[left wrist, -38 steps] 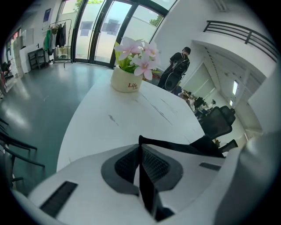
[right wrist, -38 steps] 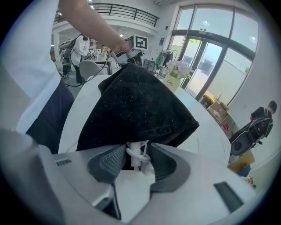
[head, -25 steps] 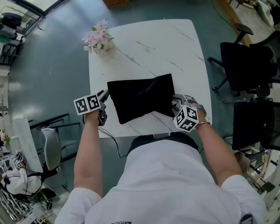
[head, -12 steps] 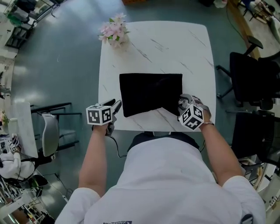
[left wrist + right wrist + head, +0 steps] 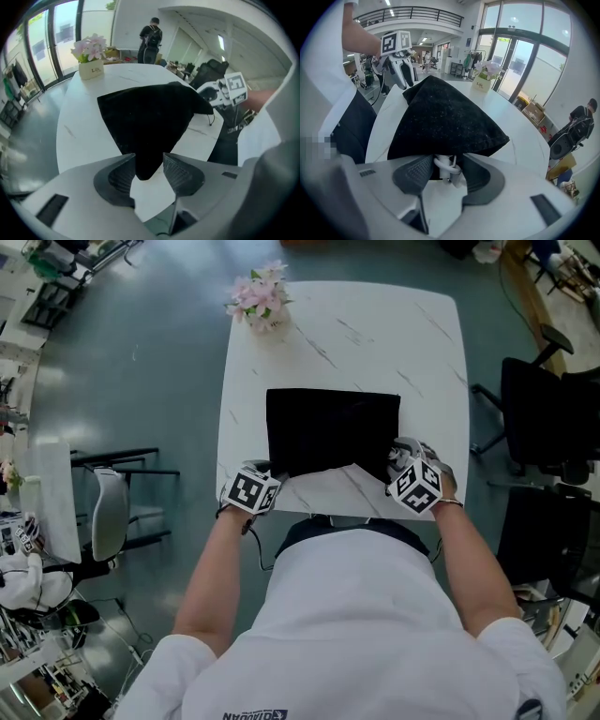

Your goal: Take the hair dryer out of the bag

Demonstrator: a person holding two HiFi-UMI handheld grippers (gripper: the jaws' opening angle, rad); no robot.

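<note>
Midway through the job, a person stood at a white marble table [image 5: 375,334] with a black cloth bag [image 5: 333,427] lying flat near the table's lower edge, just below the centre of the head view. The hair dryer showed in no view and was judged to be inside the bag.

The left gripper [image 5: 149,165] sat at the bag's lower-left corner. Its jaws had just been opening and stood spread, with the pointed corner of fabric between them but not pressed.

The right gripper [image 5: 449,171] sat at the lower-right corner, where a looped white cord [image 5: 446,169] came out from under the fabric. Its jaws appeared to pinch that cord together with the bag's hem.

The bag looked soft and limp, likely to fold and slide on the smooth tabletop unless pinned. The dryer inside would be rigid and the heavier of the two. Its body or handle seemed the safer hold, since pulling the thin cord alone might strain it.

The bag's lower edge lay close to the table's lower rim, leaving little margin there. Bare marble stretched toward the top of the frame, broken only by a pot of pink flowers [image 5: 258,298] at the upper-left corner. Black office chairs [image 5: 548,418] stood off the right edge, well apart.
</note>
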